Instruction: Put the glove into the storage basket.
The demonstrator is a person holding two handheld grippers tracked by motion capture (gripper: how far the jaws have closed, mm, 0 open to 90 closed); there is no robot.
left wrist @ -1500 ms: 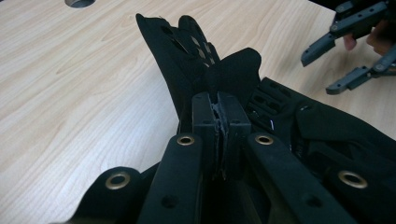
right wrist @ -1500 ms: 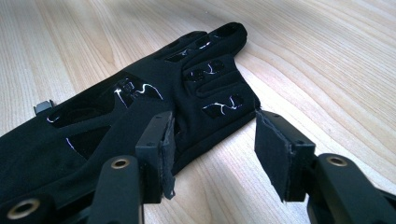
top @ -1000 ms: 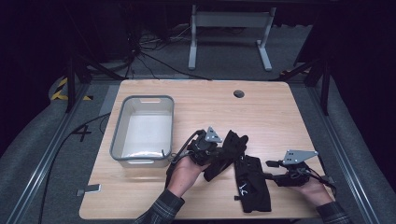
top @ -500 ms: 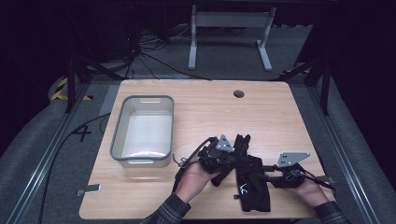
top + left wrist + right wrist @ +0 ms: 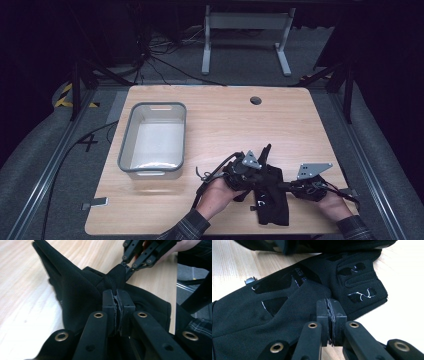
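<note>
So there's a black glove [image 5: 272,202] lying near the front edge of the wooden table [image 5: 220,120], over toward the right, and both tools are on it. The left gripper [image 5: 261,167] comes in from the glove's left side, and in the left gripper view its 2 jaws are squeezed together with a fold of the black fabric [image 5: 75,290] pinched between the pads, so it's clamped on the glove. The right gripper [image 5: 286,187] sits at the glove's right edge, with the person's right hand [image 5: 334,206] behind it at the table's front right corner. Its jaws have just been closing, and in the right gripper view they're pressed together on the edge of the fabric [image 5: 294,302], right by the glove's cuff, which has a strap and some shiny printed marks. In the left gripper view you can also spot the other gripper farther off, pinching a bunched-up bit of the same glove, so the fabric is stretched between the 2 of them. The left hand [image 5: 216,195] reaches in from the bottom of the high view with a plaid sleeve [image 5: 187,227] showing. A grey plastic bin [image 5: 153,140] sits on the left half of the table, well apart from the glove. There's a small round hole [image 5: 256,100] in the tabletop near the far edge.
</note>
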